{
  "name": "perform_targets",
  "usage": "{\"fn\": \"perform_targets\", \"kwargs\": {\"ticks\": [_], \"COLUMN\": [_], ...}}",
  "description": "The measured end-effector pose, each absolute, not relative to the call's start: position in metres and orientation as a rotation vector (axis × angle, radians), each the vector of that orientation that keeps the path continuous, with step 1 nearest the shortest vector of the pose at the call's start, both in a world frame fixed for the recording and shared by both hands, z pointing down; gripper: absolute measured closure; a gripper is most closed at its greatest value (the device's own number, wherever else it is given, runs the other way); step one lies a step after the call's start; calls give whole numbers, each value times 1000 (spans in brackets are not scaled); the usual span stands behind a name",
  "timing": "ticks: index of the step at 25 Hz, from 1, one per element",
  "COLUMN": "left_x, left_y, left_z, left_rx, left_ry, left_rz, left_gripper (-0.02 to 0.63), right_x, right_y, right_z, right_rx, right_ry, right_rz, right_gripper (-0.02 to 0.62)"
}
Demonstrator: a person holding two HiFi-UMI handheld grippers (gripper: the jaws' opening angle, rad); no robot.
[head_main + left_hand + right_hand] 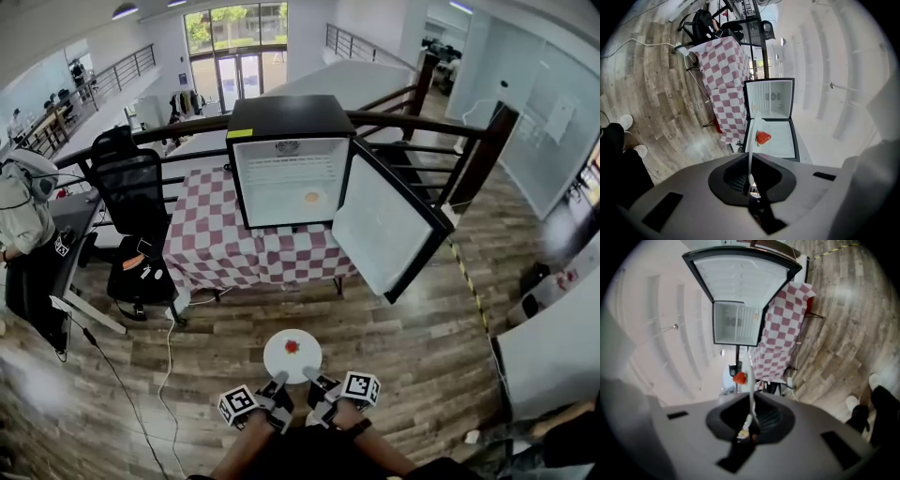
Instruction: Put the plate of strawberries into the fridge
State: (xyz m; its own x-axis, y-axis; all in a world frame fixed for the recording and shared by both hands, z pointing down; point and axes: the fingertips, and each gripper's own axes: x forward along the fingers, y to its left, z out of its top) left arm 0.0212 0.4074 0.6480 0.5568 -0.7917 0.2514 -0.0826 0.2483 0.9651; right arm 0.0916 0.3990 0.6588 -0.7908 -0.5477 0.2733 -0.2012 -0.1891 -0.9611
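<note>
A white plate (292,356) carrying one red strawberry (292,346) hangs above the wooden floor, just in front of me. My left gripper (278,382) is shut on its near left rim and my right gripper (312,378) is shut on its near right rim. In the left gripper view the plate (753,136) runs edge-on out of the left gripper (751,178), with the strawberry (763,138) beside it. The right gripper view has the plate (751,380) edge-on in the right gripper (751,420), strawberry (739,378) to its left. The black mini fridge (291,169) stands ahead, its door (384,230) swung open to the right.
The fridge sits on a table with a red-and-white checked cloth (220,246). A black office chair (131,202) and a person (23,211) at a desk are at the left, with a cable (169,328) across the floor. A railing (431,141) runs behind, and a white table (553,347) is at the right.
</note>
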Motion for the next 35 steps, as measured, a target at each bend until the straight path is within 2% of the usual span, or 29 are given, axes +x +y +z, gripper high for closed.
{"fn": "perform_targets", "kwargs": {"ticks": [7, 19, 27, 35], "left_x": [60, 56, 41, 2], "left_y": [406, 391, 282, 146], "left_z": [646, 670, 676, 649], "left_rx": [1284, 1219, 1245, 1311], "left_ry": [-861, -924, -862, -822], "left_rz": [-594, -581, -536, -544], "left_gripper": [577, 577, 577, 577], "right_x": [129, 124, 110, 71], "right_y": [395, 366, 256, 122], "right_z": [661, 687, 699, 663], "right_rx": [-832, -847, -970, -1006], "right_ry": [1788, 1697, 1779, 1832], "right_rz": [-2052, -2076, -1999, -1906], "right_gripper": [554, 554, 554, 552]}}
